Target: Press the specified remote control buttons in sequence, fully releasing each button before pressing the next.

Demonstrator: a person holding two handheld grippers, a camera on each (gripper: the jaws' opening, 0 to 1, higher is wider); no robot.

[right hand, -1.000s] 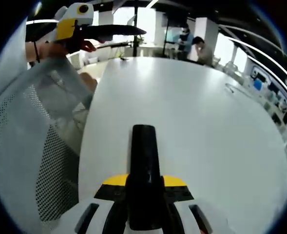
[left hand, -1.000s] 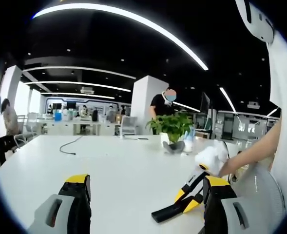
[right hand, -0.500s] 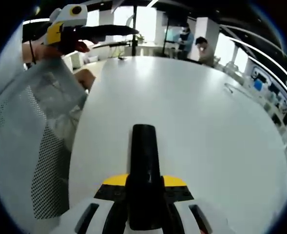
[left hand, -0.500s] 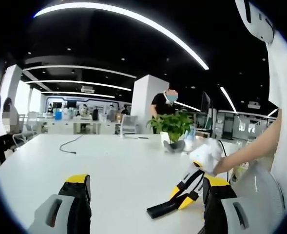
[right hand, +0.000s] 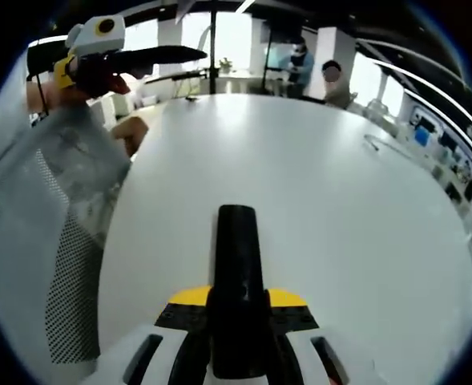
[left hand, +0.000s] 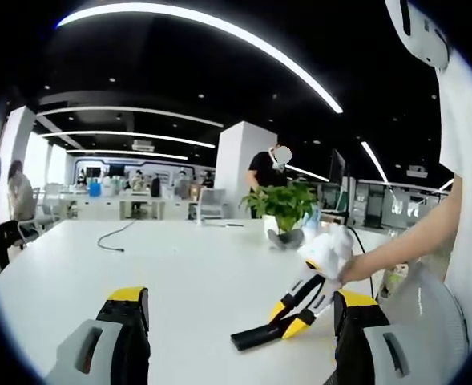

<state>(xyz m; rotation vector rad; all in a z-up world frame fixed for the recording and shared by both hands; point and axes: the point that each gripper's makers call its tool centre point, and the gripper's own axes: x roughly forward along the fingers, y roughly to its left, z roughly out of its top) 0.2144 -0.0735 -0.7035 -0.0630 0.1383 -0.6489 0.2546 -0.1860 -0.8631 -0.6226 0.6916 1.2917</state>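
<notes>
Two hand-held tongs over a long white tabletop [left hand: 179, 265]. Left gripper [left hand: 240, 298]: its black-and-yellow jaws stand wide apart, released, with bare table between them. Right gripper [right hand: 236, 220]: its black jaws are pressed flat together, clenched, nothing visible between them; in the left gripper view it comes in from the right, tips low and near the table, beside the left gripper's right-hand jaw. Where the remote control lies relative to either tong, cannot tell. Leafy green potted plant [left hand: 284, 210] stands farther along the table, a thin black cable [left hand: 111, 239] well to its left. Grey mesh chair back [right hand: 51, 241] sits at the table's near edge.
</notes>
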